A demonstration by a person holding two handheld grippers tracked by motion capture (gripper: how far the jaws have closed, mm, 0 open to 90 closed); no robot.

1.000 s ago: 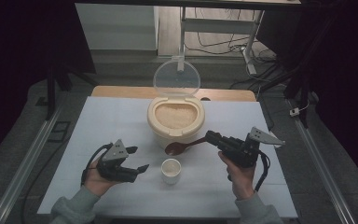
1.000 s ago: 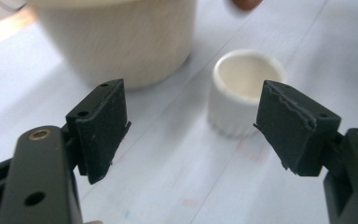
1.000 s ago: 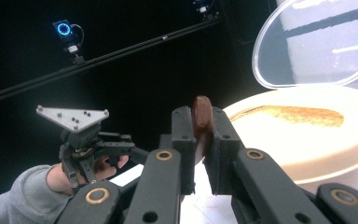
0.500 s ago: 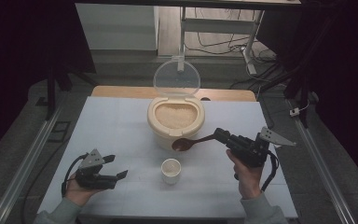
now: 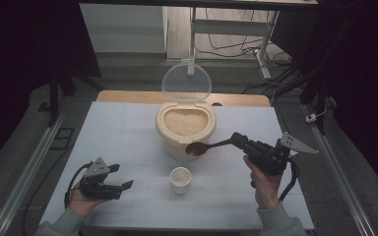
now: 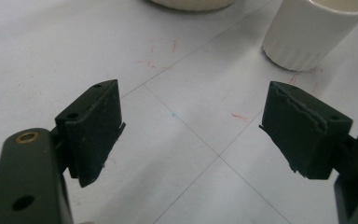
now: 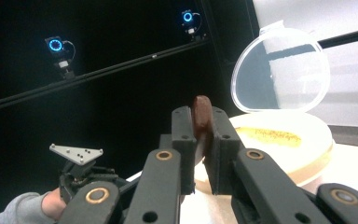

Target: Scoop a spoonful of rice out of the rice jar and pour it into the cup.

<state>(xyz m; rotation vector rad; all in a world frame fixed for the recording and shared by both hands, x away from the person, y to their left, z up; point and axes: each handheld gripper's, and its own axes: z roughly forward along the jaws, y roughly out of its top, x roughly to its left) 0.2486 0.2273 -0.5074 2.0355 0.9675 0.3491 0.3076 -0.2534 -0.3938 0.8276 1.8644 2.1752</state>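
Observation:
A cream rice container (image 5: 185,123) stands mid-table with its clear lid (image 5: 186,81) flipped up; rice fills it. In front of it sits a small white cup (image 5: 180,178), which the left gripper view has at the upper right (image 6: 314,32). My right gripper (image 5: 236,139) is shut on the handle of a brown wooden spoon (image 5: 195,148), whose bowl hovers at the container's front wall. The right gripper view shows the spoon (image 7: 200,109) edge-on between the jaws (image 7: 200,128). My left gripper (image 5: 121,176) rests low at the front left, open. Its jaws (image 6: 191,126) have just been opening, with nothing between them.
The white table top (image 5: 128,132) has a faint grid and red marks. A wooden board (image 5: 128,96) lies along the far edge. Metal rails (image 5: 29,167) run down both sides. Cables and a stand sit on the floor beyond.
My left hand has pulled back from beside the cup toward the front left corner and sunk lower. The right gripper with the spoon has shifted slightly right.

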